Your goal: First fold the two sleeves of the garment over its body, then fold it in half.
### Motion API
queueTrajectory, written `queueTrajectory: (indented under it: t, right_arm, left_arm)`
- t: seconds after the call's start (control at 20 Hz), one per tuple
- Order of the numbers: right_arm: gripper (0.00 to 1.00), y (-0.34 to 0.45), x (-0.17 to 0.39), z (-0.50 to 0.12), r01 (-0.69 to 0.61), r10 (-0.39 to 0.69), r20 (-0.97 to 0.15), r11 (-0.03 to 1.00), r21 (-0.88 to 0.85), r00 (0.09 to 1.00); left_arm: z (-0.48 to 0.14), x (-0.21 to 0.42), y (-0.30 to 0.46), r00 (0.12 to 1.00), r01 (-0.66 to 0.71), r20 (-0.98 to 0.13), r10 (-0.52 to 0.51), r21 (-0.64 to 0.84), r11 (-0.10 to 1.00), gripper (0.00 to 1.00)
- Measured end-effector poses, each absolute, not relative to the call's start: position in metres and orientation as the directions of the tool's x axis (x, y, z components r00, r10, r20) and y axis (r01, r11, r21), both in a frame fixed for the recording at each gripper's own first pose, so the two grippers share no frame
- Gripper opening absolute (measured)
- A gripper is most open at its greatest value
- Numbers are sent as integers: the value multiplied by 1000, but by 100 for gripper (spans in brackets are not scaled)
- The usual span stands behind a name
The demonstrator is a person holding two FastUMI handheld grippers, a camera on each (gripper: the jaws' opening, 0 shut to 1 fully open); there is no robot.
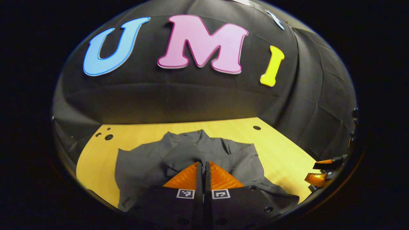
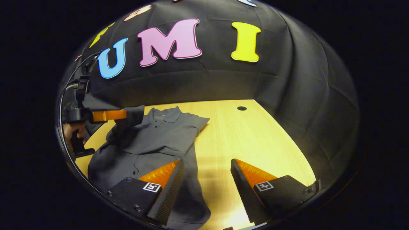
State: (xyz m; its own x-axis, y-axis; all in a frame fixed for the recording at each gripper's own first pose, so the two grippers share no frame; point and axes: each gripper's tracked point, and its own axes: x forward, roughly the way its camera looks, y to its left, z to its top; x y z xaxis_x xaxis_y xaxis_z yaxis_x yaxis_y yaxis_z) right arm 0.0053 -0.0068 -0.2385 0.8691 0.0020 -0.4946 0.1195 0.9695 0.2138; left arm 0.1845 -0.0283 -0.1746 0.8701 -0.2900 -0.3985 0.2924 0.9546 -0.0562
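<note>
Grey fabric is spreading across the pale wooden surface as a dark button-front garment is lying there with its collar toward the booth's back wall. In the left gripper view, the left gripper is pressing its fingers together on a raised fold of the garment, the cloth bunching just ahead of the tips. From the right gripper view, that same left gripper is showing at the far left, a hand holding its handle, its fingers pinching one sleeve and lifting it above the garment's body. The right gripper is hovering with its fingers spread wide apart and holding nothing, one finger over the garment's lower edge, the other over bare wood. The right gripper is also peeking in at the right edge of the left gripper view.
</note>
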Motion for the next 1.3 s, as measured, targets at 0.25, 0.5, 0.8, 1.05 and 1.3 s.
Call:
queueTrajectory:
  t: [0.25, 0.5, 0.8, 1.05, 1.3]
  right_arm:
    - [91, -27, 7, -257, 125, 11, -519, 966, 228, 855]
    - [95, -35, 11, -270, 120, 32, -539, 962, 244, 842]
    - [95, -28, 8, -274, 108, 47, -562, 965, 240, 826]
    - [95, -15, -3, -269, 107, 52, -571, 965, 240, 819]
    - [95, 8, -16, -266, 81, 69, -586, 971, 227, 807]
  left_arm:
    - [-221, 195, -62, 847, 301, -453, -277, -20, 953, 5]
    - [-252, 189, -97, 796, 333, -507, -330, -87, 939, 9]
    - [-216, 145, -166, 710, 528, -411, -572, -226, 819, 77]
    - [-178, 103, -146, 702, 575, -360, -615, -223, 787, 96]
    - [-161, 67, -83, 749, 519, -361, -555, -201, 831, 96]
